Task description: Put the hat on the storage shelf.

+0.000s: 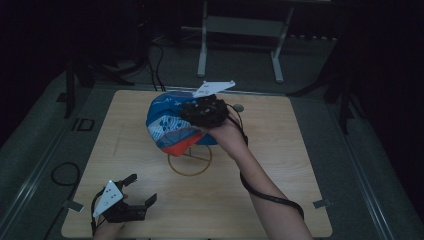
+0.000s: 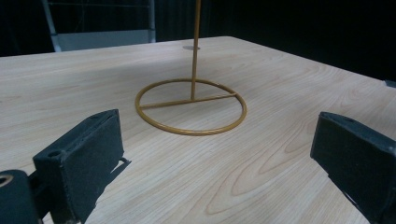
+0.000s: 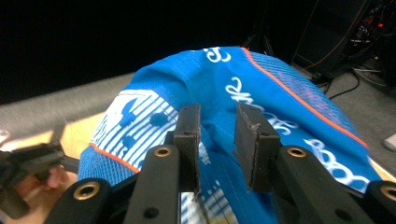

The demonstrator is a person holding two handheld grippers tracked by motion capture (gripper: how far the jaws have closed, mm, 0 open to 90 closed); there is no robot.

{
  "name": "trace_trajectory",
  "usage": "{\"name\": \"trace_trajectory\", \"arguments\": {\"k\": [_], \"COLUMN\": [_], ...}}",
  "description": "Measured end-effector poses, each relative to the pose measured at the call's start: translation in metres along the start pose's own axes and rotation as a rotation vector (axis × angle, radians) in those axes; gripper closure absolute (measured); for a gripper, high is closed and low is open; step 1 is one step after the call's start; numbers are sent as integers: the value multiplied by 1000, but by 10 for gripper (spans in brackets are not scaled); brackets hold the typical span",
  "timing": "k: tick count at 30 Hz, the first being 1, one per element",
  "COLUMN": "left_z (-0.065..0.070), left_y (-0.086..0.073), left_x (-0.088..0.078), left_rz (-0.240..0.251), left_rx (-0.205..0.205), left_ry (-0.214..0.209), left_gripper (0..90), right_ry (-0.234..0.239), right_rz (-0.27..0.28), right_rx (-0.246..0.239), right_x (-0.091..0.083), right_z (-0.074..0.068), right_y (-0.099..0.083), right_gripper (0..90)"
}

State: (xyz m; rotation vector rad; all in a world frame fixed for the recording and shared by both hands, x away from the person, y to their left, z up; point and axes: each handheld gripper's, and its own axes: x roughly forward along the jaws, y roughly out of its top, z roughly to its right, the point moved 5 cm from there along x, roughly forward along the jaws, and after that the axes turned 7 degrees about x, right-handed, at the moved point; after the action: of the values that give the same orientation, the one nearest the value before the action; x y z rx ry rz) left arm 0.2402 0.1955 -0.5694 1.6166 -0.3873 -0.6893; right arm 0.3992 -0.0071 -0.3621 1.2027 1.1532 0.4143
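Cap [image 1: 172,125] atop stand [image 1: 190,161] — mid-table [image 1: 280,165] — left tool [image 1: 134,192] near front.

Blue cap [image 3: 261,88] woven cloth with mesh panel, matt, thin golden metal wire stand [image 2: 191,105], bench [image 2: 280,154] smooth pale wood-grain laminate

1. The left gripper [image 2: 224,158] sits low over a pale wooden table [image 2: 289,116], its two black jaws spread wide with nothing between them.
2. Beyond them stands a gold wire stand [image 2: 191,107]: a ring base flat on the wood, one crossbar, a thin upright rod.
3. Darkness lies behind the table.
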Motion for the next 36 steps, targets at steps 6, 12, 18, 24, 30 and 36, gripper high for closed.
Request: {"name": "trace_trajectory", "arguments": {"k": [6,12,18,24,30,36], "left_z": [0,0,0,1,1,1], "left_y": [0,-1,-1,-1,-2,-2], "left_x": [1,1,2,2,3,3], "left_rz": [-5,-4,-5,-5,-5,-7], "left_rx": [1,-3,-3,-4,-6,-5], "left_ry": [-1,0,-2,-3,-5,-3], "left_gripper": [28,28,28,28,28,28], "right_ry": [1,-19,-26,-32,-52,-57], "right_rz": [18,28,44,44,54,82], "right_rx": [46,64,84,106,112,129], "right_x": [-16,-29,-41,-49,-55,-60], "right_z": [13,24,31,39,41,42], "right_y": [-8,-22,-33,-50,-68,-84], "right_gripper": [646,633,612,574,447,259]}}
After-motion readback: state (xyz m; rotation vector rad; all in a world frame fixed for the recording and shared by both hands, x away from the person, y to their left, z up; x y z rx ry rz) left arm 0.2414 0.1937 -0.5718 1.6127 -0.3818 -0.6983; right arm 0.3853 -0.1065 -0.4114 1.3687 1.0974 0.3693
